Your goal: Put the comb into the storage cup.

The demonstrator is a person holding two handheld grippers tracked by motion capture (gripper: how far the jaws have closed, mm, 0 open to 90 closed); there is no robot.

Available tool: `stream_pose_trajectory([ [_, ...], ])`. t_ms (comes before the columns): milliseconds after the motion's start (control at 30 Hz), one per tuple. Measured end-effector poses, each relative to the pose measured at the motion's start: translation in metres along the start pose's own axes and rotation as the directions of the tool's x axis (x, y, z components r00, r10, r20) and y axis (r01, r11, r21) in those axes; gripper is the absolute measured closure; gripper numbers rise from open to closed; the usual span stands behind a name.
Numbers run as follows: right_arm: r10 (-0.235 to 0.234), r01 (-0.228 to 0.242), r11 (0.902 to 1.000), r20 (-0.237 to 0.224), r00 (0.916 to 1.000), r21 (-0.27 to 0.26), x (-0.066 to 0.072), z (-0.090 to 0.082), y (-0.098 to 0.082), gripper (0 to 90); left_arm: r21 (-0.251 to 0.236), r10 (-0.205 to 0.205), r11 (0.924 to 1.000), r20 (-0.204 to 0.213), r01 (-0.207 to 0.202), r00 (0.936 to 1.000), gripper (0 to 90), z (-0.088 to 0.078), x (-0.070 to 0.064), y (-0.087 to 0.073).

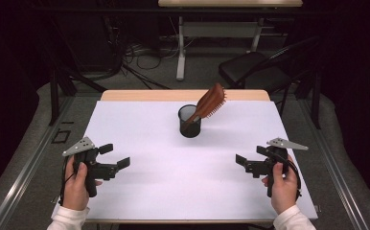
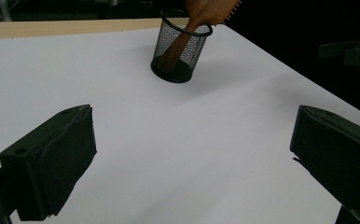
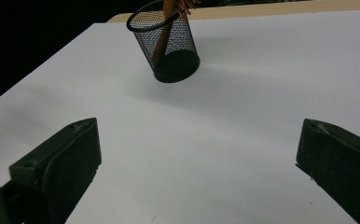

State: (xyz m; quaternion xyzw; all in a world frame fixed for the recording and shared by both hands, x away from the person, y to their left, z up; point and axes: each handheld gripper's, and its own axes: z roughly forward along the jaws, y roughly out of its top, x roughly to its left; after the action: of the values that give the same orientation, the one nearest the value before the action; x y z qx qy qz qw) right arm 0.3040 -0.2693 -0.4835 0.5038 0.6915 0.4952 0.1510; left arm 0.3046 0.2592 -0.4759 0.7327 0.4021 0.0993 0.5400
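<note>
Wooden hairbrush standing in a mesh cup, both claws spread wide and empty.

Across most of the high view, a white table top (image 1: pixel 173 167) with a pale wood strip along its far edge, bare and roomy on every side of the cup. At upper centre of that view, a black wire-mesh cup (image 1: pixel 190 121), round and upright, well apart from all edges. Inside it, handle down, a reddish-brown wooden hairbrush (image 1: pixel 210 101), leaning up and to the right, bristled head clear above the rim. At lower left, the left gripper (image 1: pixel 114 157), jaws parted with nothing between them; at lower right, the right gripper (image 1: pixel 242 161), likewise spread and holding nothing. Both well apart from the cup, near the front edge. No legible writing or brand marks anywhere.
</note>
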Motion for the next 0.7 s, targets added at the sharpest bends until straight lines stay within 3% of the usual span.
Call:
stream_pose_trajectory([
  [300,0.007,-0.007,0.9995,0.025,0.9997,-0.032,0.0,-0.009,-0.022,0.0,-0.019,-0.01,0.9998,-0.016,0.01,0.9998,0.4,-0.004,0.006,-0.022],
  [700,0.01,-0.008,0.9991,0.051,0.9987,-0.041,-0.006,-0.005,-0.047,0.0,-0.04,0.003,0.9992,-0.024,-0.004,0.9997,0.4,-0.004,0.011,-0.034],
])
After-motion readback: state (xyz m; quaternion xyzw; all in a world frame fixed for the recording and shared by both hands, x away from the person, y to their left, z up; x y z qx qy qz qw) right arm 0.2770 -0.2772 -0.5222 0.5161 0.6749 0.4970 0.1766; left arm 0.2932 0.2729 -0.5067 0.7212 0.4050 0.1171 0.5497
